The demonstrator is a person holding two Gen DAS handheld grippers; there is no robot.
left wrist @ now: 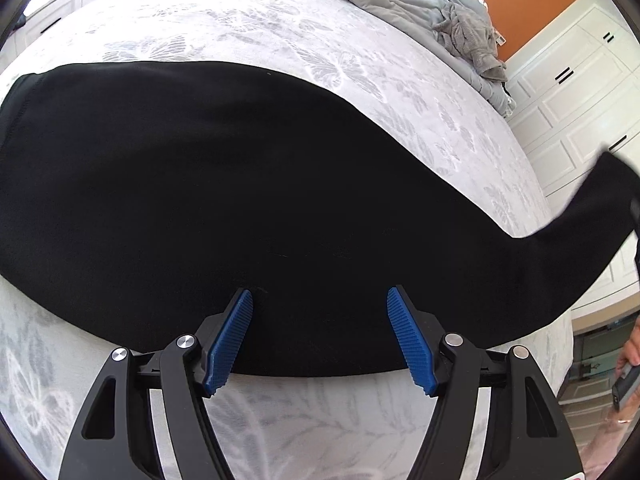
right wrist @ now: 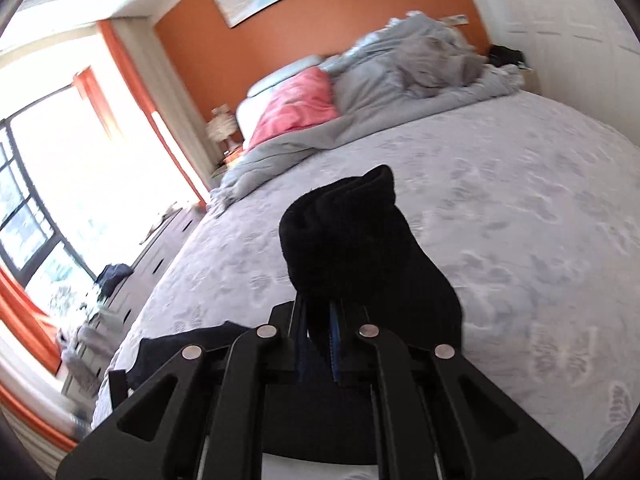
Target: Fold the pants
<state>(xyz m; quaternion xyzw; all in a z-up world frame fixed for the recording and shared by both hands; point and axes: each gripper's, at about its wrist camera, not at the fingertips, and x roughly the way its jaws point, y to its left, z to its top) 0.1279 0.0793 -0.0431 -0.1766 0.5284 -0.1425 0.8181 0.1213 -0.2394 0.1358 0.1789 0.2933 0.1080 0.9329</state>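
In the left wrist view, our left gripper [left wrist: 320,300] hovers over the near edge of the black pants [left wrist: 224,184], its blue fingers [left wrist: 236,332] spread wide and holding nothing. The pants lie flat across the middle of the frame on the bed [left wrist: 256,24], which is covered in a pale butterfly print. Toward the right edge of that frame the cloth narrows to the leg end [left wrist: 600,200], which lifts off the bed and runs up out of view.

In the right wrist view, our right gripper [right wrist: 320,320] sits at lower centre with its fingers closed on a bunched end of the pants [right wrist: 352,240], the black cloth mounding up in front of them. A grey duvet [right wrist: 400,72] and a pink pillow [right wrist: 296,108] are heaped in the upper middle of that frame, well apart from our work.

We judge we are carrying the leg end over toward the waist for a fold. Several things could go wrong:

- The bunch in our right fingers looks thick and uneven, so a layer could slip free mid-carry and leave a crooked fold.
- Our left fingers pin nothing, so pulling with the right could drag the whole garment across the bed and wrinkle the flat part.
- The right view is blurred, suggesting fast motion; a quick swing could flip the cloth or land the hem off line with the waist.
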